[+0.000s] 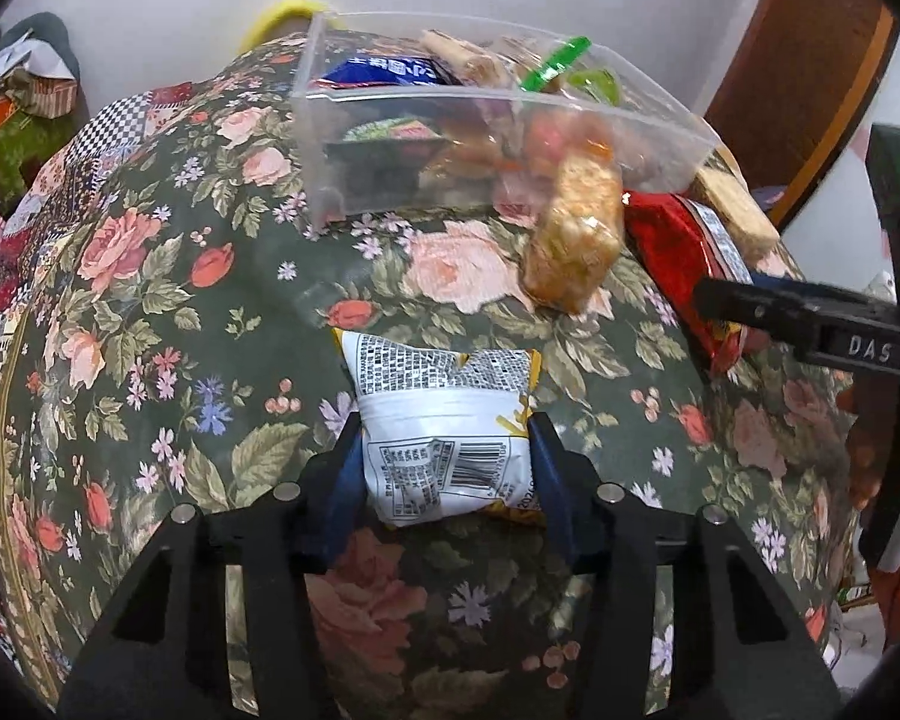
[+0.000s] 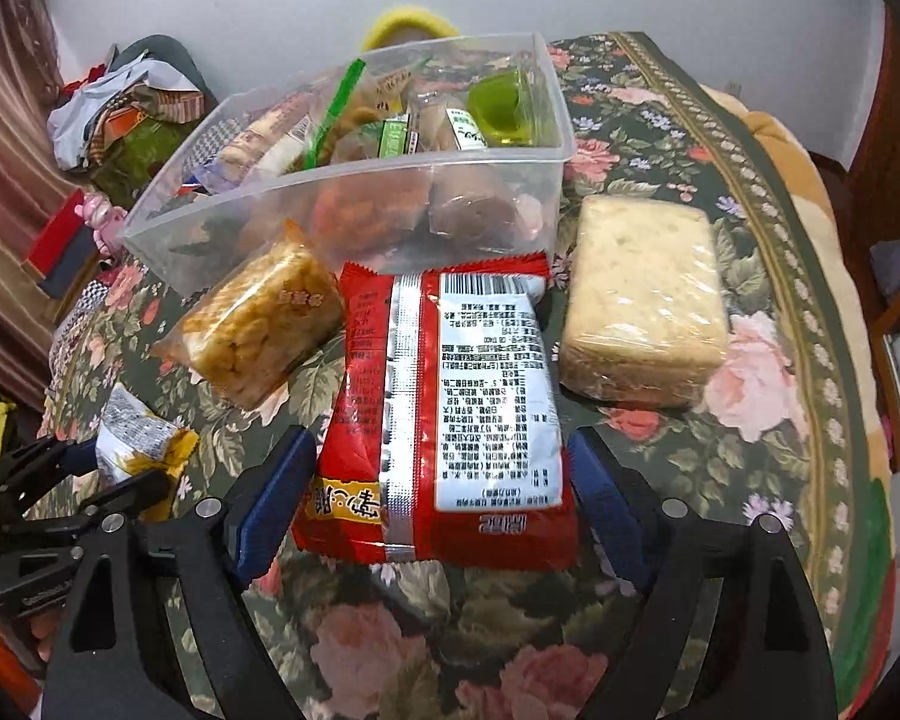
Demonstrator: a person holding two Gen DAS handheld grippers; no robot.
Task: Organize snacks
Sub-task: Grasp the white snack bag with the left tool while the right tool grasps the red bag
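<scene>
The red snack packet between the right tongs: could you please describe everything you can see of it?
The red snack packet is a flat, glossy foil pouch lying back side up on the floral tablecloth. A silver seam runs down its length beside a white panel of printed text with a barcode; a yellow band shows near one end. Its far edge reaches the clear plastic bin. The right tongs straddle it, open, with blue pads beside its edges.
</scene>
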